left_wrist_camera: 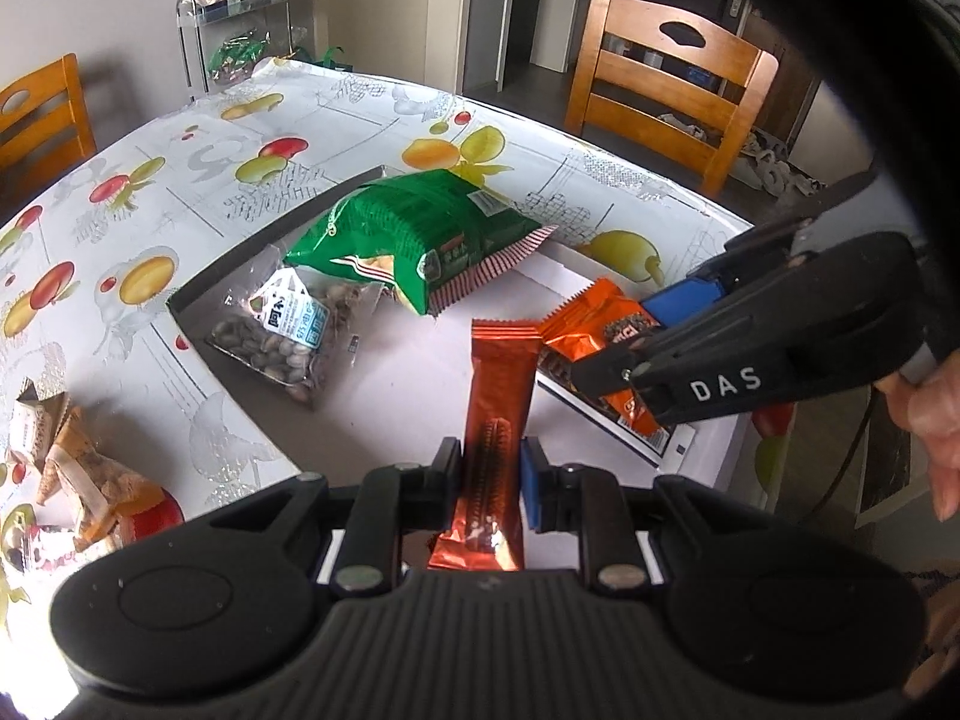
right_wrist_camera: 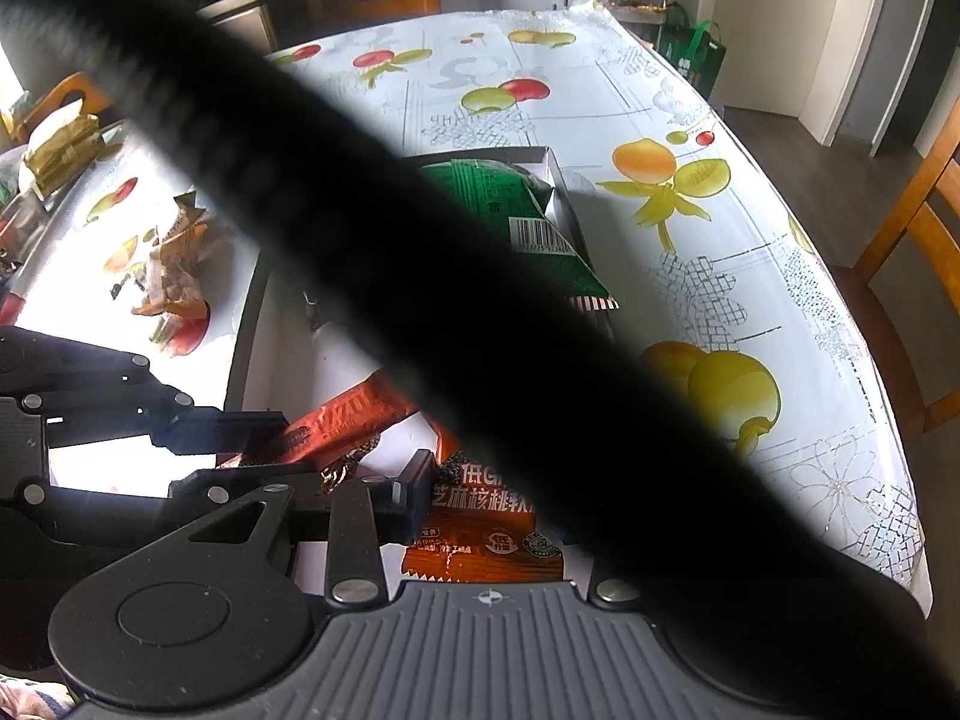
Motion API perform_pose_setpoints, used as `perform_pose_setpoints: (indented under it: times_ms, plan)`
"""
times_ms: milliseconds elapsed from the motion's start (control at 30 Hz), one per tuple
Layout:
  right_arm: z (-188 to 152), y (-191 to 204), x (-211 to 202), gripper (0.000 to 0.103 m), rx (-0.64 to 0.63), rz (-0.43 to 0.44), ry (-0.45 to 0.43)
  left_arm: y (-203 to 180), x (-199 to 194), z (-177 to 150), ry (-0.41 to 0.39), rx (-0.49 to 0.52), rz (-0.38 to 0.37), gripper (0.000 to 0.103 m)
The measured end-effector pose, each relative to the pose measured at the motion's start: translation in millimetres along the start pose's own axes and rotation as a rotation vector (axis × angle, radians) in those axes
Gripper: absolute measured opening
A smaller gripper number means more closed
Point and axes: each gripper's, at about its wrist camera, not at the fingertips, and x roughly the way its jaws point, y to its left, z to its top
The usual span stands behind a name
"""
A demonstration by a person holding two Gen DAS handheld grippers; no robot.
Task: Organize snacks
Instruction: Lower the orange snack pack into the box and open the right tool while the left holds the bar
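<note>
Your left gripper (left_wrist_camera: pixel 491 468) clamps the long orange bar (left_wrist_camera: pixel 498 384) at lower centre; your right gripper (left_wrist_camera: pixel 606 369) grips the orange packet (left_wrist_camera: pixel 585 330) at centre right. Lower both flat into the shallow box (left_wrist_camera: pixel 192 306), beside the green bag (left_wrist_camera: pixel 414 240), before releasing.

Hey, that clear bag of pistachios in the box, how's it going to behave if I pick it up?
The pistachio bag looks floppy: thin clear film, loose nuts. It would probably sag below the grip as nuts shift. Its glossy film may be slippery. It lies flat in the box, so it is unlikely to roll.

Bright daylight (blown-out left), fisheye warp
</note>
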Motion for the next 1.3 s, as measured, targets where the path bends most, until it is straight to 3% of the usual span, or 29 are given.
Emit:
perform_pose_setpoints:
  times_ms: [1300]
  plan:
    - [-9, -2, 14, 0.04, -0.007, -0.016, 0.05, -14, 24, -10, 0.077, 0.061, -0.028, 0.017]
